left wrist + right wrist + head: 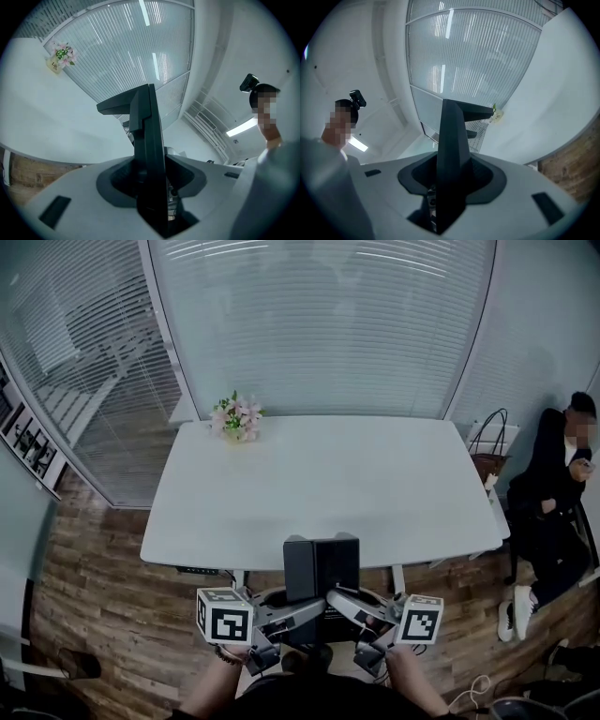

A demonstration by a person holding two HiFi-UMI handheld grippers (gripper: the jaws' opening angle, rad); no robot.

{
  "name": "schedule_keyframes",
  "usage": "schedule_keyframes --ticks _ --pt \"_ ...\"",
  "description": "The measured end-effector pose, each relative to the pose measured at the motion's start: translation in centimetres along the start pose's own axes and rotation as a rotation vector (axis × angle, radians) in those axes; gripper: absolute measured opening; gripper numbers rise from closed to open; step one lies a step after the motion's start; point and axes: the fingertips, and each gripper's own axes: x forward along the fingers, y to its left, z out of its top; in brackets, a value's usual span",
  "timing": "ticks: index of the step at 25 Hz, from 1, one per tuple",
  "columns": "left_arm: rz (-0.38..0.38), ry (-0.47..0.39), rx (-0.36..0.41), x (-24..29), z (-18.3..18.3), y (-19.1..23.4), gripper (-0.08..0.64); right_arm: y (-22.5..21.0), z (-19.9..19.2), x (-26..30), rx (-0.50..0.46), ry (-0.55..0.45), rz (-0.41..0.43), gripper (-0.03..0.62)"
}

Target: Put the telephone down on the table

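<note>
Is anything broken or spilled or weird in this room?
Nothing is spilled or broken. The only odd bit: the black telephone hangs at the white table's near edge, clamped between the left gripper and the right gripper, not yet set down. The flowers stand upright at the far corner.

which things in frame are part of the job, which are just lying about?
Part of the job:
- telephone, held off the table with the jaws of the left gripper and the right gripper closed on it
- white table, where it goes

Just lying about:
- flowers at the table's far left corner
- bag past the table's right end
- seated person
</note>
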Motion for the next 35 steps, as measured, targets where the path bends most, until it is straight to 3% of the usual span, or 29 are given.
schedule_keyframes --ticks 13,35 --pt "0.013 0.0 -0.014 -1.4 0.6 1.1 0.199 -0.4 -0.5 1.8 0.013 0.007 -0.001 0.173" --pt "0.028 -0.021 -0.023 0.8 1.2 1.6 0.199 -1.6 1.3 0.8 0.021 0.038 0.009 0.173"
